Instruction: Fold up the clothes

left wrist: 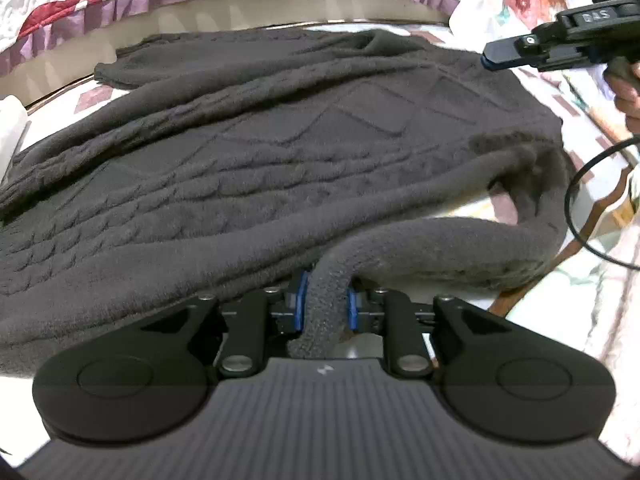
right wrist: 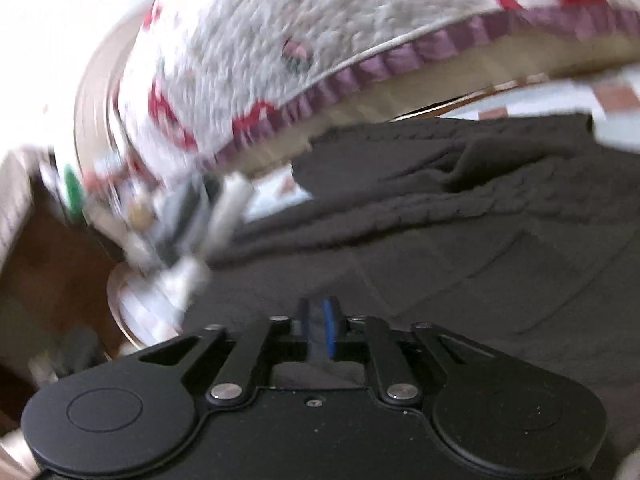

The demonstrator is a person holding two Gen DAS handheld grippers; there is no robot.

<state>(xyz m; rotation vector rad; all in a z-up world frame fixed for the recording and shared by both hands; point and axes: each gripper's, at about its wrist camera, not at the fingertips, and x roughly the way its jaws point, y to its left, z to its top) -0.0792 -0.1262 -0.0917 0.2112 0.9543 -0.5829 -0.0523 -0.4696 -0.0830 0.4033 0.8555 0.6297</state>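
A dark grey cable-knit sweater lies spread across a table covered with a pale patterned cloth, its raised diamond and braid patterns facing up and 1 sleeve curling along the near edge toward the camera. The left gripper is clamped on the cuff end of that sleeve: the rolled knit runs straight between its 2 blue pads, which press it from both sides. At the upper right of the left wrist view the right gripper hangs in the air above the far right corner of the sweater, apart from the fabric, with a hand on its handle and a black cable looping below it. In the right wrist view, which is blurred, the right gripper has its blue pads close together with only a narrow gap; whether any knit is caught between them cannot be told. The sweater fills the ground beyond it. Behind the table sits a white quilted cover with red shapes and a purple ruffled hem.
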